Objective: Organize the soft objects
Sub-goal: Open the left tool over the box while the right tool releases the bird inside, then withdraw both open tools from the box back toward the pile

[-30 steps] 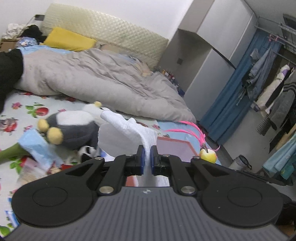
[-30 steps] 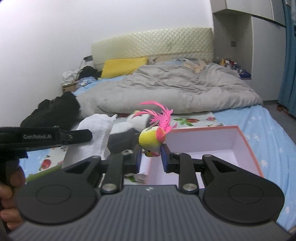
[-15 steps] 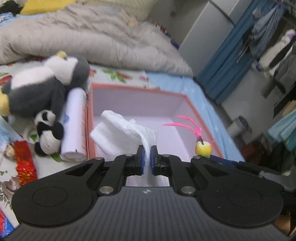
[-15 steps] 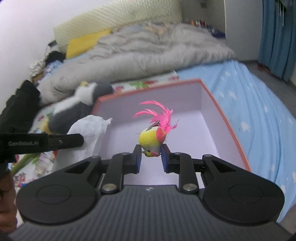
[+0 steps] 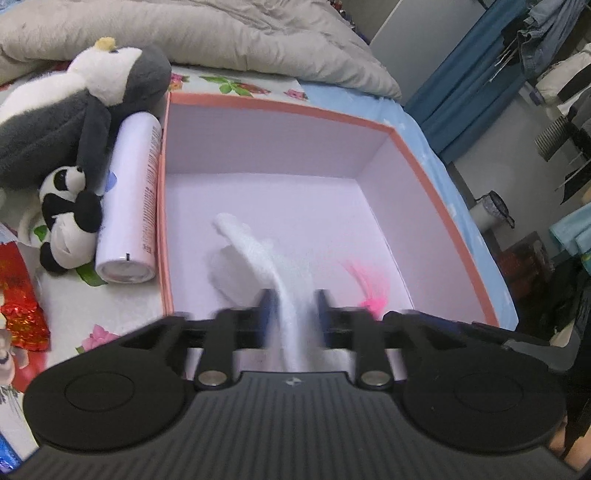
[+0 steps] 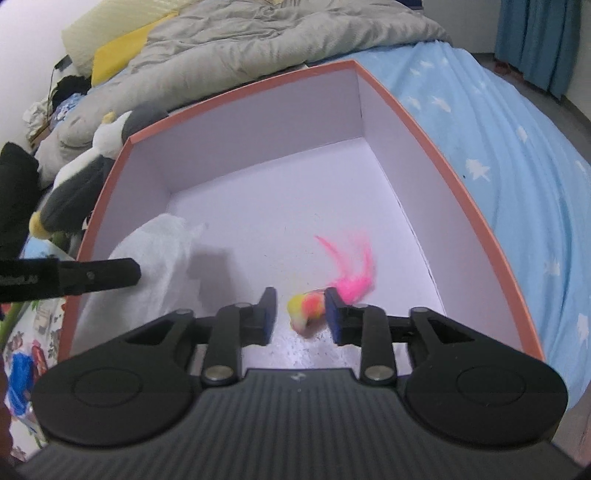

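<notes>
A pink-rimmed box (image 5: 277, 107) with a pale inside lies open on the bed. My left gripper (image 5: 293, 310) hangs over its near left part, and its jaws are opening. The white cloth (image 5: 251, 254) still runs between them, blurred, and sags onto the box floor. My right gripper (image 6: 301, 314) is over the near middle of the box (image 6: 240, 96) with its jaws opening too. The yellow bird toy (image 6: 306, 308) with pink feathers sits between them, close to the right pad and clear of the left one. In the right wrist view the cloth (image 6: 155, 258) lies at the left wall.
Left of the box lie a grey and white penguin plush (image 5: 74, 110), a small panda plush (image 5: 68, 218) and a white cylinder bottle (image 5: 133, 199). A red foil packet (image 5: 22, 314) is nearer. A grey duvet (image 5: 184, 33) is behind, and blue sheet (image 6: 498, 147) to the right.
Both grippers have come down and tilted over the box. The jaws that were shut on the cloth and on the bird toy have parted, and both things now sag toward the box floor.
</notes>
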{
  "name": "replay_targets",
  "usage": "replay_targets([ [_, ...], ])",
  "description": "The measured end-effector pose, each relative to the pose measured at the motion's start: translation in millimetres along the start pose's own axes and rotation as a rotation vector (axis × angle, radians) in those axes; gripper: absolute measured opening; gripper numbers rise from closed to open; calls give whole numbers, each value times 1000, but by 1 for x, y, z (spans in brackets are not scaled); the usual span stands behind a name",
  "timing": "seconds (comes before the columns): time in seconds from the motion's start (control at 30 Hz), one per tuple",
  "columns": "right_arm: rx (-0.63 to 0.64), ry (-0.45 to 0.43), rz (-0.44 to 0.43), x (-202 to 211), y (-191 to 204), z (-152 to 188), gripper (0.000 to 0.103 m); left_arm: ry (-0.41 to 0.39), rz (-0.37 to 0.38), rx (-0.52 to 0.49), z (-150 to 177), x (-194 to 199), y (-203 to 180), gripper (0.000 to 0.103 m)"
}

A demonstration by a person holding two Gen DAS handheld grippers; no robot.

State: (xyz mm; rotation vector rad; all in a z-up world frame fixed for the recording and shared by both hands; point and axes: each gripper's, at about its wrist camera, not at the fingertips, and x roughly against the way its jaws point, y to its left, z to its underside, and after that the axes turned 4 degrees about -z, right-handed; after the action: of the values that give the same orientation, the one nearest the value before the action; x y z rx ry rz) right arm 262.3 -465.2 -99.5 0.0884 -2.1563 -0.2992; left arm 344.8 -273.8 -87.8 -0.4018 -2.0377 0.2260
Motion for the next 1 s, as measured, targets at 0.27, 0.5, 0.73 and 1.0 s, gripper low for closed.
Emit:
replay_targets([
  [0.27, -23, -44, -15, 23, 5, -6, 43, -111, -20, -36, 3, 57, -5, 55],
  [0.5, 20, -155, -58, 79, 34, -6, 43, -226, -24, -65, 18, 130, -9, 55],
  [0.73, 60, -256, -99, 133, 70, 14, 44, -305, -26, -71, 51, 196, 5, 55],
  [1.0, 104, -312, -141, 173, 111, 50, 44, -372, -32, -47, 96, 255, 33, 55],
])
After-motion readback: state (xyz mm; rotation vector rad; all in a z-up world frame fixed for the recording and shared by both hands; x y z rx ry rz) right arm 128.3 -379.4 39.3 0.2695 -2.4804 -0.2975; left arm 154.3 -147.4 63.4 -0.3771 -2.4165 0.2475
